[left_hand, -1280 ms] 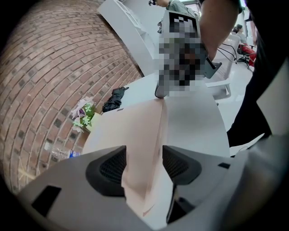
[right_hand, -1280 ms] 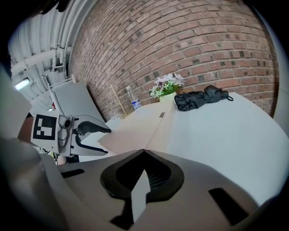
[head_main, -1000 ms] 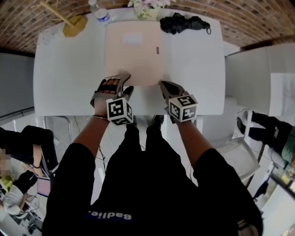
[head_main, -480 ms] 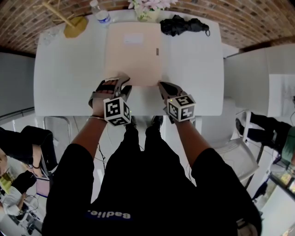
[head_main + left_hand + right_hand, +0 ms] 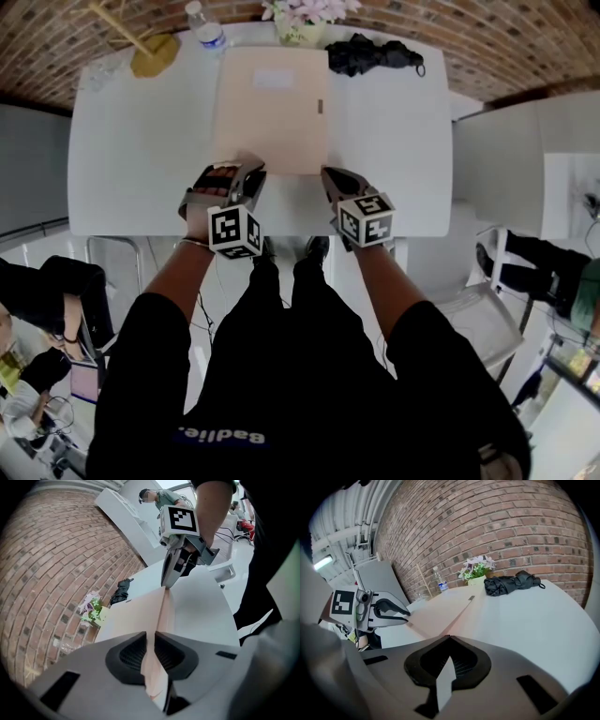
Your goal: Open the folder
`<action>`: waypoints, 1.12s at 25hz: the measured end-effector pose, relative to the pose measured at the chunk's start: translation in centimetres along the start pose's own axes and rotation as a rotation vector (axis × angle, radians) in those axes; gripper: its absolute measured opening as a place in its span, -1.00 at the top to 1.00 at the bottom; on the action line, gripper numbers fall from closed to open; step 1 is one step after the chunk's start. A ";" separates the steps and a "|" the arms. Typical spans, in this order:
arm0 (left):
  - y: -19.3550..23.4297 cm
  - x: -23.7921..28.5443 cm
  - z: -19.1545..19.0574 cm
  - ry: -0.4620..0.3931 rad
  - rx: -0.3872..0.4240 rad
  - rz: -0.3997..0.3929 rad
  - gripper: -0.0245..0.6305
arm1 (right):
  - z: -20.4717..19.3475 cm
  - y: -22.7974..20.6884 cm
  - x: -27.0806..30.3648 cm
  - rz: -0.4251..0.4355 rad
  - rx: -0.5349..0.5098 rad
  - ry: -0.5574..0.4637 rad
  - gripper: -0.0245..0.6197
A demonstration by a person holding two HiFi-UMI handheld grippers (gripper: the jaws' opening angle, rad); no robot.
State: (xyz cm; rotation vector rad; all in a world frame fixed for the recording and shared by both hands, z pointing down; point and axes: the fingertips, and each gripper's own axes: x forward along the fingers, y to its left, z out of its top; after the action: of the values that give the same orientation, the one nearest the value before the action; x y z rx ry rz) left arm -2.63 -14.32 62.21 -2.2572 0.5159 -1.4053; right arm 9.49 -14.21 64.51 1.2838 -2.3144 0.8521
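Observation:
A beige folder (image 5: 272,108) lies closed on the white table (image 5: 131,141), its length running away from me. My left gripper (image 5: 246,171) is at its near left corner. In the left gripper view the jaws are closing, and the folder's edge (image 5: 161,613) fills the narrow gap between the pads (image 5: 136,653). My right gripper (image 5: 328,174) is at the near right corner with its jaws shut, tip down at the folder's edge (image 5: 440,609). Each gripper shows in the other's view: the right gripper (image 5: 165,581) and the left gripper (image 5: 405,613).
At the table's far edge are a black folded umbrella (image 5: 370,47), a flower vase (image 5: 302,19), a water bottle (image 5: 204,26) and a yellow wooden object (image 5: 150,52). A second white table (image 5: 525,141) and a chair (image 5: 487,319) stand to the right. People sit at lower left.
The left gripper's jaws have come together from wide open onto the folder's near left corner. The right gripper has stayed where it was.

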 end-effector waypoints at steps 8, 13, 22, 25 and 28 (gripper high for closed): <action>2.3 -2.0 0.3 -0.096 -0.179 0.108 0.83 | 0.0 -0.2 0.0 -0.011 -0.008 -0.002 0.84; 3.0 -3.7 -0.7 -0.128 -0.327 0.173 0.84 | -0.1 -0.2 0.0 -0.015 -0.018 0.001 0.84; 5.0 -7.0 -3.5 -0.239 -0.761 0.286 0.85 | -0.3 -0.2 0.2 -0.031 -0.056 0.031 0.84; 5.6 -8.0 -4.6 -0.274 -0.913 0.327 0.85 | -0.4 -0.2 0.2 -0.032 -0.071 0.042 0.84; 5.9 -8.7 -5.9 -0.317 -1.058 0.363 0.85 | -0.3 -0.2 0.3 -0.032 -0.083 0.048 0.84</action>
State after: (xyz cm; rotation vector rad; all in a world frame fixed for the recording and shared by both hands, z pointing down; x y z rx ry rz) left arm -12.13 -15.65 54.86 -2.8184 1.7480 -0.5818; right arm 9.57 -14.24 64.99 1.2492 -2.2612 0.7600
